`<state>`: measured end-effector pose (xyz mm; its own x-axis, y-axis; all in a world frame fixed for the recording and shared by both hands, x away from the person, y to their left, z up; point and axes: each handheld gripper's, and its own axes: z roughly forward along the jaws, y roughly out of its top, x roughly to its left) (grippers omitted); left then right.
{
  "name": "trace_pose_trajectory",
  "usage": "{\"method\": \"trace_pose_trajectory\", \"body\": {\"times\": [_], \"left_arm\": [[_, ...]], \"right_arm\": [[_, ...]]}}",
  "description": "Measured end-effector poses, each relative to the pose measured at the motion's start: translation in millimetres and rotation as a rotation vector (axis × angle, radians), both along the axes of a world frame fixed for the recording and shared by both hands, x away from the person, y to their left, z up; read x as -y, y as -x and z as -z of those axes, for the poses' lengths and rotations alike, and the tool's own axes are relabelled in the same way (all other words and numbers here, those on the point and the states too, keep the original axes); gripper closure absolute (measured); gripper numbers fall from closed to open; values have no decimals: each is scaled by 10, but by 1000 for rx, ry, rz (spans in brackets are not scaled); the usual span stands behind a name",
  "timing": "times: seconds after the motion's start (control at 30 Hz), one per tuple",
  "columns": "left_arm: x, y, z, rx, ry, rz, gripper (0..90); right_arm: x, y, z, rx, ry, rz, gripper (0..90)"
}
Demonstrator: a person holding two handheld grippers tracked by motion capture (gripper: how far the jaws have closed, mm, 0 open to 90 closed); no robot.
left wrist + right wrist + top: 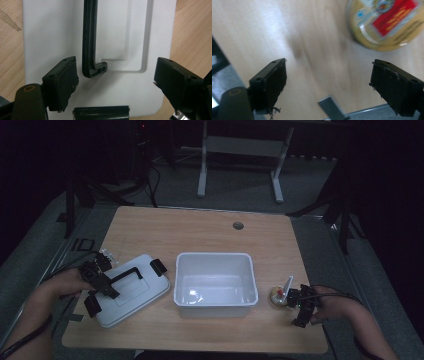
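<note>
The left tongs [115,82] hung with jaws apart over the white lid [131,289], which lay flat on the wooden surface [200,230] left of the white tub [215,278], its black handle [89,40] between the jaws but untouched. The right tongs [328,82] also stood apart and empty, just beside the round tin [278,296] right of the tub
</note>
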<state>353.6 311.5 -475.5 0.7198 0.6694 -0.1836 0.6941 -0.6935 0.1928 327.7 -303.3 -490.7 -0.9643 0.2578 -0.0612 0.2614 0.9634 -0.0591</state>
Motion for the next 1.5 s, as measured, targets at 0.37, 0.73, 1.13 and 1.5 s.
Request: {"method": "trace_pose_trajectory", "body": {"times": [0.37, 0.73, 1.13, 1.5], "left_arm": [[40, 5, -55, 1, -9, 23, 183], [30, 17, -99, -2, -21, 27, 183], [47, 21, -132, -1, -23, 30, 183], [82, 9, -145, 1, -35, 41, 183]], "right_arm": [[-183, -221, -42, 84, -30, -142, 134], [-306, -437, 90, 69, 4, -196, 146], [-303, -549, 192, 31, 7, -177, 202], [-335, -461, -174, 40, -22, -152, 204]]}}
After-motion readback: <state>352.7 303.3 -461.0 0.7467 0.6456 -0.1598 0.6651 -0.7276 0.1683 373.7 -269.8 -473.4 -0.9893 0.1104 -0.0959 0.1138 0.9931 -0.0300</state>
